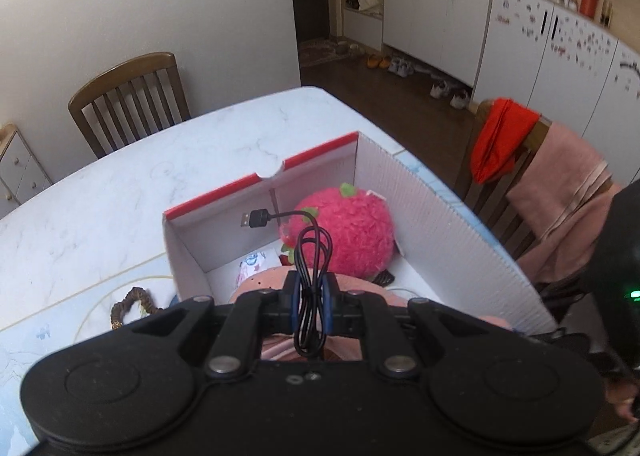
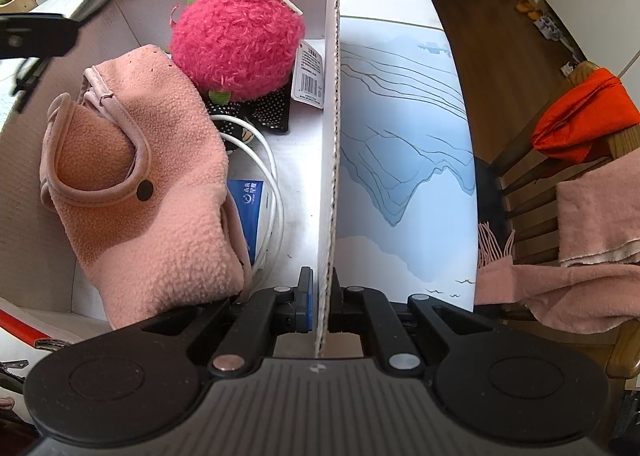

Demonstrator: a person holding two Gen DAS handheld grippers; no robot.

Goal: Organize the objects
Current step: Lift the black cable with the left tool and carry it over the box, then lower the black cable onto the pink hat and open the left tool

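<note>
Left gripper [image 1: 311,296]: the jaws are closed on a coiled black USB cable [image 1: 312,256], held over the open box; the plug end [image 1: 255,218] sticks out to the left in the air.
Right gripper [image 2: 320,296]: the jaws are clamped on the right wall of the box [image 2: 330,176], one finger inside and one outside.
Box: white corrugated cardboard with a red rim, standing at the right edge of the table [image 1: 120,184]; its near corner is cut off by the gripper body in both views.
Plush toy [image 2: 236,40]: round, fuzzy, bright pink with green leaves, lying at the far end of the box, a paper tag [image 2: 308,74] beside it.
Pink fleece item [image 2: 136,192]: soft, folded, with a dark snap button; it lies on the near left side of the box and hides part of the floor.
White cable [image 2: 272,176]: only a loop is seen; the rest is hidden under the fleece.
Blue packet [image 2: 250,204]: mostly covered, the print cannot be read.
Dotted black cloth [image 2: 272,112]: partly hidden under the toy.
Braided ring [image 1: 134,306]: brown, lying on the table left of the box, partly cut off.
</note>
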